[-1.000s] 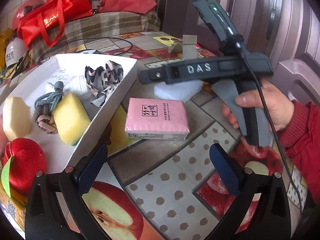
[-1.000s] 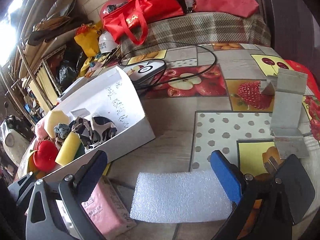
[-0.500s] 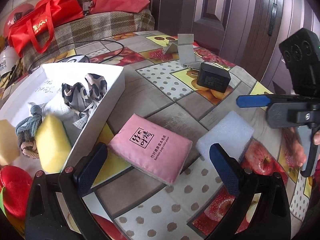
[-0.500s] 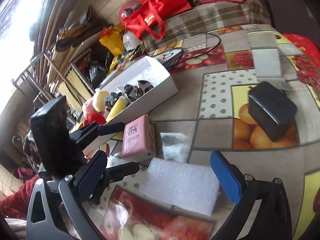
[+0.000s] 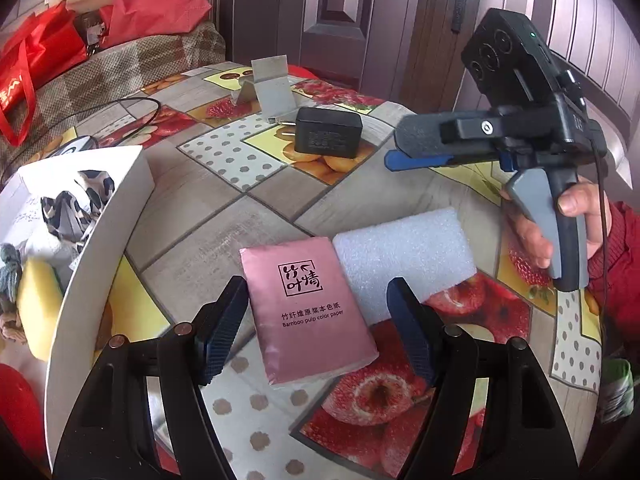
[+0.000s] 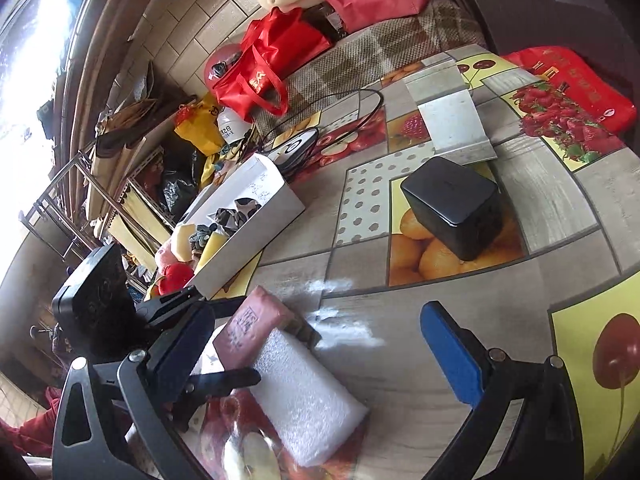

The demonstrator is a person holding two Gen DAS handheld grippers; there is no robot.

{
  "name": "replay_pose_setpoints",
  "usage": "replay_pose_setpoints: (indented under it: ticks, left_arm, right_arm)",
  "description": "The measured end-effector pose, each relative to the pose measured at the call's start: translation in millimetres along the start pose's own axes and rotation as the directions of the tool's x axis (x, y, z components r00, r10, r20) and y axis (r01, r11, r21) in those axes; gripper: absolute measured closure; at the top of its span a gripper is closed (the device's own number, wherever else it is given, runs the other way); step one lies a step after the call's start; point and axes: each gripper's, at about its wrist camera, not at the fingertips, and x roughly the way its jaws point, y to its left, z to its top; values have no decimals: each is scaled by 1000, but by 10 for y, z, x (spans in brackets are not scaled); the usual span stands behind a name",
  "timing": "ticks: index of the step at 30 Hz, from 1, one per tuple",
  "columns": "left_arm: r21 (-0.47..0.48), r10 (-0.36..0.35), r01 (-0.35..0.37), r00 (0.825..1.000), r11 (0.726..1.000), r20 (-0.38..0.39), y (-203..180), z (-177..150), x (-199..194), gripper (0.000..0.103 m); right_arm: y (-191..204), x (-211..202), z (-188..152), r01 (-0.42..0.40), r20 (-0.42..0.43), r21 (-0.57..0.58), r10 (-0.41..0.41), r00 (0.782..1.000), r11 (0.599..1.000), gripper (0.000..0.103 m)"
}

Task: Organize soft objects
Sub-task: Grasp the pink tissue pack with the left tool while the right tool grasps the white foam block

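My left gripper [image 5: 318, 320] is spread wide around the pink tissue pack [image 5: 310, 312], not touching it. The white foam block [image 5: 404, 256] lies against the pack's right side. My right gripper [image 6: 320, 340], also wide, hovers empty above the foam. The white box [image 5: 100, 248] sits at the table's left edge.

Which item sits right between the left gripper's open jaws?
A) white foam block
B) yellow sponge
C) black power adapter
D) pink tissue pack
D. In the left wrist view the pink tissue pack lies on the table between the open jaws of the left gripper; the white foam block lies just beside it, to its right in that view, and the black power adapter lies farther back.
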Motion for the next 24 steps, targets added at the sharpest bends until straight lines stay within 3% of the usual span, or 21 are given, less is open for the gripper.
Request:
replay_pose_setpoints:
  ticks: [4,8,10,12,15,17,19,21,23,24]
  left_arm:
    - [-36,73,-74,997,997,-6,23,-25,-7,26]
    - [-78,75,-75,997,994,-4,108,-43,-27,24]
    - [-108,37,-38,999,993,-12,160,-85,-36,24]
    - [-133,5,-8,1000,991,-21,199,-131,-57,24]
    - [-146,11,-13,1000,989,-17,207,-130,-67,24]
    - [-125,20,-21,1000,992,-5,157,-108,-72,24]
    - [-94,31,-30,999,995,9,94,-83,-71,24]
    - [-74,72,-73,997,995,-23,54,-62,4,30]
    - [-59,95,-98,994,993,-54,39,-60,61,51]
    - [-55,117,-120,992,991,-54,34,-61,60,53]
  right_arm:
    - [95,17,-27,-25,-12,-46,24,1000,999,0]
    - [219,63,-83,-31,-49,-135,24,998,990,0]
    - [334,72,-113,-48,-79,-212,32,996,976,0]
    - [473,79,-155,-37,-115,-324,-1,993,945,0]
    - [646,124,-243,16,-157,-510,-111,981,860,0]
    - [685,206,-276,35,-186,-583,-175,967,812,0]
    - [690,312,-286,20,-228,-609,-199,953,793,0]
    - [669,423,-310,14,-257,-623,-222,941,782,0]
    - [654,528,-350,12,-280,-626,-239,930,780,1]
    - [648,564,-384,14,-289,-630,-251,924,776,3]
